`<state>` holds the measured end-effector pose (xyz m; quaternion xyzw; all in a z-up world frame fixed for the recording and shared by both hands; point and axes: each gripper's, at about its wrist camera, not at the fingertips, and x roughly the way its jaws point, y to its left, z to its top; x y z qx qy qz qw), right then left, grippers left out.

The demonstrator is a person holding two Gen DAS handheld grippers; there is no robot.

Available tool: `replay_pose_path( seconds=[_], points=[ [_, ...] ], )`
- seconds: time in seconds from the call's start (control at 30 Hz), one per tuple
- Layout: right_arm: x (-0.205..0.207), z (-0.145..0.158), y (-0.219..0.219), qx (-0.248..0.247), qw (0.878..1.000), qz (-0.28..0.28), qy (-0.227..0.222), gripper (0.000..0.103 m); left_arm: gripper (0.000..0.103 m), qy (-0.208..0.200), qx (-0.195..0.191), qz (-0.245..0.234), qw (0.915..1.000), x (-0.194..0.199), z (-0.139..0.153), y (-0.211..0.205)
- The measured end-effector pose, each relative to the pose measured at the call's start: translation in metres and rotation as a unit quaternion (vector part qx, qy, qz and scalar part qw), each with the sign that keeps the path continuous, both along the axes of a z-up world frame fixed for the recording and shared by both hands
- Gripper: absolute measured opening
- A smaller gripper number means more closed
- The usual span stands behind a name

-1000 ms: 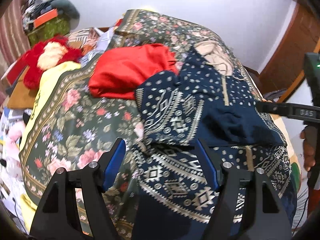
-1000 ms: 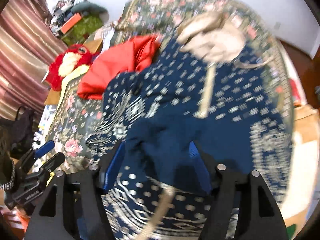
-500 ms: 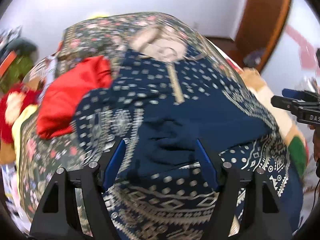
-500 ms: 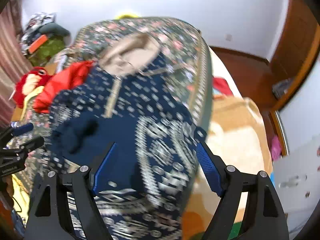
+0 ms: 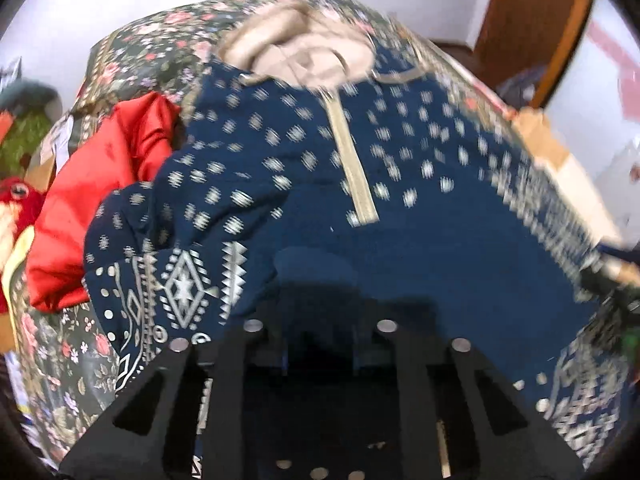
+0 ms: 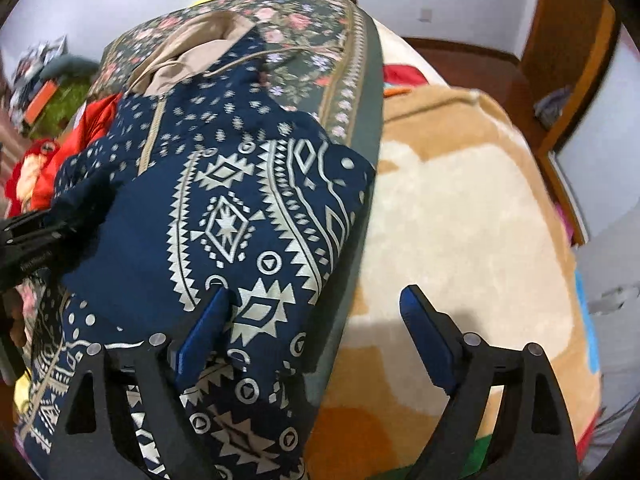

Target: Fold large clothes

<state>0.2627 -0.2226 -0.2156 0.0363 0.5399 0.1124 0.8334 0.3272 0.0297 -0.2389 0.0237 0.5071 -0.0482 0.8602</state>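
A large navy garment (image 5: 400,184) with silver geometric print and a beige placket lies spread over a floral bedspread (image 5: 160,36). It also shows in the right wrist view (image 6: 240,208). My left gripper (image 5: 320,320) is shut on a dark fold of the navy garment near its lower middle. It shows at the left edge of the right wrist view (image 6: 36,236). My right gripper (image 6: 312,320) is open and empty, its left finger (image 6: 204,328) over the garment's right edge and its right finger (image 6: 428,332) over a tan blanket.
A red cloth (image 5: 100,184) lies left of the navy garment. A beige garment (image 5: 304,48) lies at its collar end. A tan and cream blanket (image 6: 460,200) covers the bed's right side. A red plush toy (image 5: 12,204) and clutter sit far left. A wooden door (image 5: 532,28) stands behind.
My left gripper has closed on a fold of the navy garment and moved in close. My right gripper has swung right to the garment's edge and stayed open.
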Motion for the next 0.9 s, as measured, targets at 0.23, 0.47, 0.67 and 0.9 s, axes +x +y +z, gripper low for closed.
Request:
replay_pose_path(
  seconds=[0.23,0.47,0.67,0.9],
  points=[
    [0.0,0.004,-0.004,0.002,1.0,-0.011,-0.001,0.086,0.014,-0.067,-0.095,0.056,0.9916,-0.021,0.063,0.065],
    [-0.002,0.006,0.009,-0.034,0.999,0.005,-0.02,0.086,0.02,-0.06,-0.112,0.113,0.9854,-0.04,0.068,0.109],
    [-0.001,0.003,0.006,-0.028,1.0,0.004,-0.014,0.086,0.02,-0.038,-0.153,0.153,0.9755,-0.052,0.058,0.148],
    [-0.001,0.002,0.009,-0.026,1.0,0.006,-0.012,0.086,0.02,-0.02,-0.217,0.158,0.9631,-0.062,0.06,0.168]
  ],
)
